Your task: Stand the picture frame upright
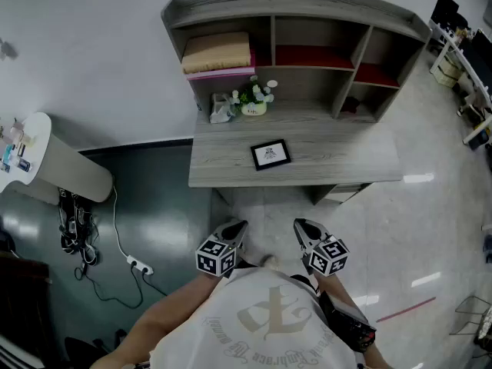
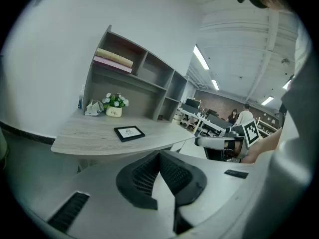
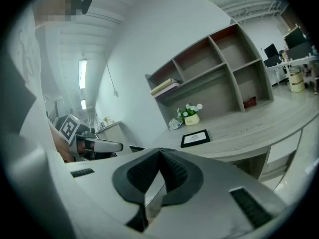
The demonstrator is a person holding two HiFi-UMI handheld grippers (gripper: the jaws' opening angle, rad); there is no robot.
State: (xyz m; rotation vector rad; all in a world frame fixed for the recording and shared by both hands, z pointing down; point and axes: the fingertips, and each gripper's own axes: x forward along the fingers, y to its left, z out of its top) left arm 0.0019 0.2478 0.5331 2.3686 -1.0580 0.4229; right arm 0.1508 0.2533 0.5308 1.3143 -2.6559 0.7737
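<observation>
The task seems to be at its very beginning: the step in hand is the approach, because the person stands apart from the desk (image 1: 346, 160) and nothing is touched yet. In the head view the left gripper (image 1: 240, 226) and the right gripper (image 1: 300, 224) are at the lower middle of the frame, close to the person's body and well apart from the desk edge above them. Each gripper view shows its two dark jaws pressed together at the tips with nothing between them, so both claws are closed and empty. The picture frame (image 1: 270, 154) lies flat on the desk top, face up, a little above the centre of the head view, near the front edge of the desk and in front of the shelf unit (image 1: 307, 21). A pot of white flowers (image 1: 254, 98) stands behind it toward the upper left, not touching it. The frame is a small rectangle with a black border and a white inside that bears a dark print, too small to read; it looks thin and light. The next move probably calls for coming nearer to the desk, opening a claw and taking the frame by one edge to raise it; whether it has a support leg behind cannot be told, since its back side is hidden
</observation>
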